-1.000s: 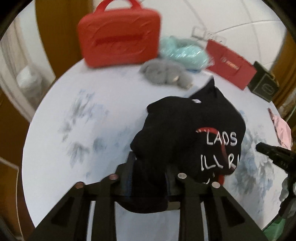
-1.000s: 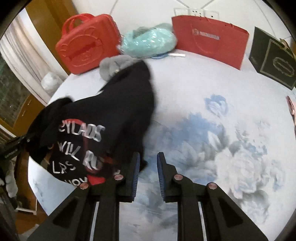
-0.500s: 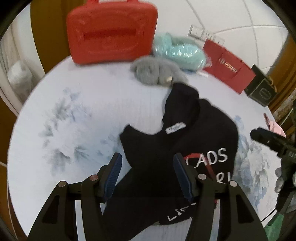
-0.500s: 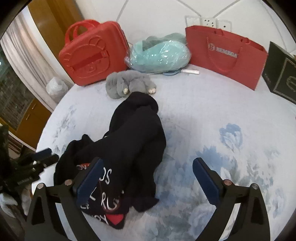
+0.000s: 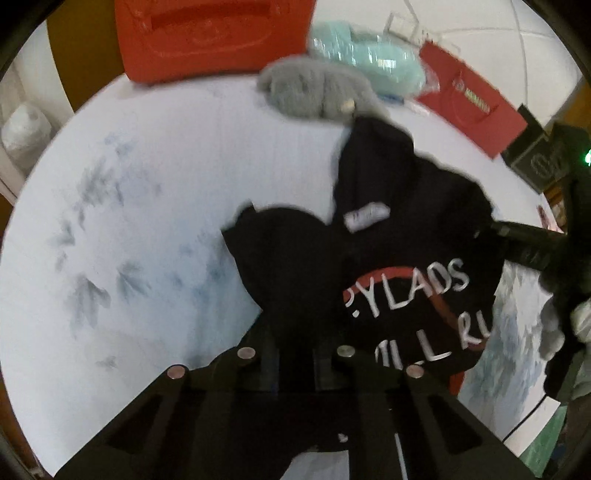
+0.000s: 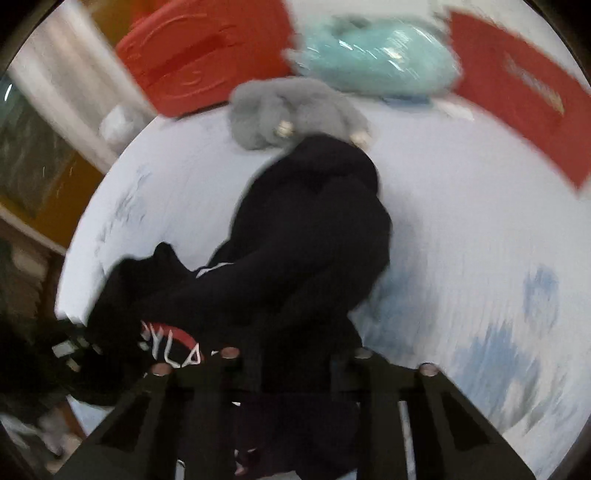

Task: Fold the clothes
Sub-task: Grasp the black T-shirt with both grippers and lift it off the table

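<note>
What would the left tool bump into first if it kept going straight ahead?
The black shirt. Its cloth is already between the left tool's closing jaws, so more shirt lies straight ahead, and probably the table under it.

At the upper edge of the frame are seen a red case [image 5: 214, 35], a grey plush toy [image 5: 314, 92], a mint bundle [image 5: 369, 59] — and, to the right, a red paper bag [image 5: 469, 107].
</note>
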The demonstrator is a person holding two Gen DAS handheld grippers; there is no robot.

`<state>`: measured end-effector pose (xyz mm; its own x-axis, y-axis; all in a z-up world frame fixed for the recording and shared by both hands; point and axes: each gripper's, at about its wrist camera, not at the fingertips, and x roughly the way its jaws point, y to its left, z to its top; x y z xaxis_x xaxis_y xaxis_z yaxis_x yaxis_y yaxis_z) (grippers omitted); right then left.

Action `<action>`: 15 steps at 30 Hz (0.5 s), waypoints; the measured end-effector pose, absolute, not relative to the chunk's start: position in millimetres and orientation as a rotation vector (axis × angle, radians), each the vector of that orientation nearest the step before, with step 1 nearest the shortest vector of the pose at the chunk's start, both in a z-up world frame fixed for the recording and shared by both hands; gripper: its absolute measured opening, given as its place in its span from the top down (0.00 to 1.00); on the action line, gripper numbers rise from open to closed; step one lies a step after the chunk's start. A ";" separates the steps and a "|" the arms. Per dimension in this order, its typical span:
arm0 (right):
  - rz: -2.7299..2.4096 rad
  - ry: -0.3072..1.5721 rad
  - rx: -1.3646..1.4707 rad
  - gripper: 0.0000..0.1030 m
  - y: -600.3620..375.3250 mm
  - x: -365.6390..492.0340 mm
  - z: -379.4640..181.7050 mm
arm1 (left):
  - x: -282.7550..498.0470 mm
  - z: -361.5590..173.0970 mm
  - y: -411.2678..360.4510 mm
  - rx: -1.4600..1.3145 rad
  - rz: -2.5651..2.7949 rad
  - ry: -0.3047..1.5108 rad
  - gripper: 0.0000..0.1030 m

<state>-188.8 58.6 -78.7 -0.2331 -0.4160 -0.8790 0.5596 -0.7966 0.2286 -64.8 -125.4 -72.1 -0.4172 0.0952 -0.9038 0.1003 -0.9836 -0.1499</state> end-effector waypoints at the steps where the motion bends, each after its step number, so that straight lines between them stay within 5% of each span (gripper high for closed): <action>1: -2.068 0.198 1.368 0.86 54.5 -188.3 -68.6 | -64.5 -58.9 -128.5 1.645 -2.648 0.275 0.91; 8: -2.298 0.099 0.879 0.91 90.4 -169.3 79.8 | -33.0 82.8 -130.2 1.115 -2.925 0.177 0.91; 15: -2.559 0.084 0.567 0.91 172.3 -108.6 172.2 | -7.4 136.4 -57.6 0.994 -3.205 0.135 0.91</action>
<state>-108.6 172.3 172.2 -0.7808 -0.4715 -0.4100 0.4973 -0.8662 0.0492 -7.4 -57.6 136.4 -0.8033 0.2287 -0.5499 -0.1816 -0.9734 -0.1396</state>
